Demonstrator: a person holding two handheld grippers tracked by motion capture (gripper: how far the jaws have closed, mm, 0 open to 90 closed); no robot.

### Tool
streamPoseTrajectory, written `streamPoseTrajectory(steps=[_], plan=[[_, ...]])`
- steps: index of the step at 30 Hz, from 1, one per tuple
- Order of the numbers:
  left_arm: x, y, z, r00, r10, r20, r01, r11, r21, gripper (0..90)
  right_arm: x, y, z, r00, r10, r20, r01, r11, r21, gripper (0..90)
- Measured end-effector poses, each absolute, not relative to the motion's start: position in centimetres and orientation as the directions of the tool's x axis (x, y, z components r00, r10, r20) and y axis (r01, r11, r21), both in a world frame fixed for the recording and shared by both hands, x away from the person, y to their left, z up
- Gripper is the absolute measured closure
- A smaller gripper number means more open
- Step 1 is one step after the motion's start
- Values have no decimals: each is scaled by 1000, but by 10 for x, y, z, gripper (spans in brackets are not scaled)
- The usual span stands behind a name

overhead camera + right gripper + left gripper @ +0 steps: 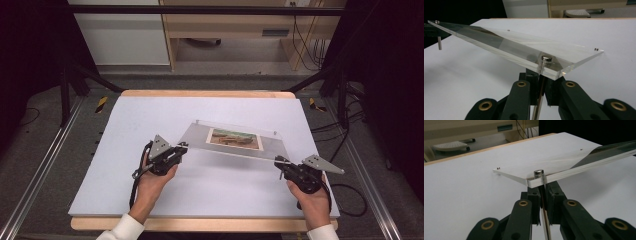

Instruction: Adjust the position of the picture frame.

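A clear rectangular acrylic picture frame (235,140) is held off the white table (125,125); each near corner's thin metal standoff pin is clamped by the nearly shut jaws of the left gripper (183,146) and right gripper (278,161).

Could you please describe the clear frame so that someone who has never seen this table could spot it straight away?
On the white table top, look just right of the middle, between the left gripper and the right gripper. The clear acrylic frame is a flat see-through panel, each near corner's metal leg pinched in a gripper. It alone carries a small landscape picture at its centre.
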State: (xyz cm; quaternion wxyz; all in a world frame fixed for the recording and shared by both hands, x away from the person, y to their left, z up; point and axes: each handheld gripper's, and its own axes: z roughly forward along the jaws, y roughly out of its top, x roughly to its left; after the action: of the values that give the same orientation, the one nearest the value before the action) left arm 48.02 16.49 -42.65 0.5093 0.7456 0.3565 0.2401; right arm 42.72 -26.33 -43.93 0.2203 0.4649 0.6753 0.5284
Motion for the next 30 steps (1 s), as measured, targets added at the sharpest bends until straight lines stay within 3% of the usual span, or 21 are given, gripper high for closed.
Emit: streamPoseTrajectory(steps=[18,30], plan=[[465,216,-406,540,841,4,240,-159,958,822,470,-217,-421,-552,812,189,356,24,934,830],[458,237,-409,511,859,6,236,-147,961,822,476,-193,-425,-585,784,208,364,25,931,829]])
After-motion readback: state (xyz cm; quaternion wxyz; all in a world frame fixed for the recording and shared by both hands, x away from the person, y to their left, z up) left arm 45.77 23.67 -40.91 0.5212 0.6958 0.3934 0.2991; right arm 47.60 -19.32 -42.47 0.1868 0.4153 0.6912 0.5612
